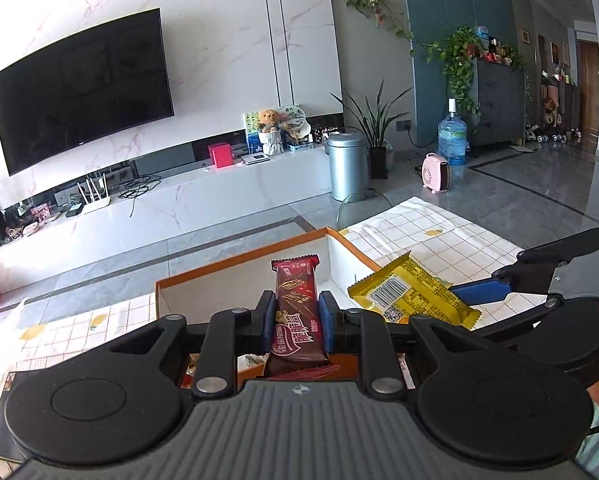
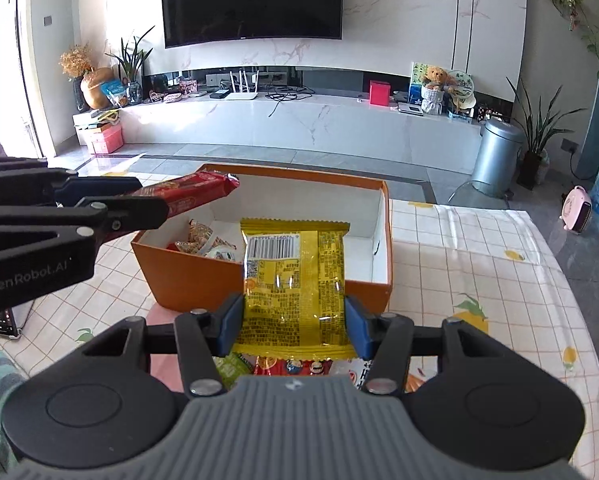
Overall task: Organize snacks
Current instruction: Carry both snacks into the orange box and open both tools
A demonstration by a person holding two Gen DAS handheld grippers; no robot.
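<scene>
Jaws of left gripper (image 1: 295, 320) clench red bar (image 1: 297, 312); right gripper (image 2: 295, 318) clamps yellow packet (image 2: 295, 280).

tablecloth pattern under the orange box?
White cloth tablecloth with a thin orange-red grid and scattered yellow fruit prints; clearest in the right wrist view.

A dark television (image 2: 252, 0) hangs above a red box (image 2: 379, 93).

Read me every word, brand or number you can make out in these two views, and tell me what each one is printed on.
"GenRobot.AI": white lettering on the side of the left gripper.
Dark red snack bar: large white Chinese characters, too stylised to read surely.
Yellow snack packet: barcode, QR code and dense black print, all too small to read.
Snacks in the orange box: print too small.
</scene>
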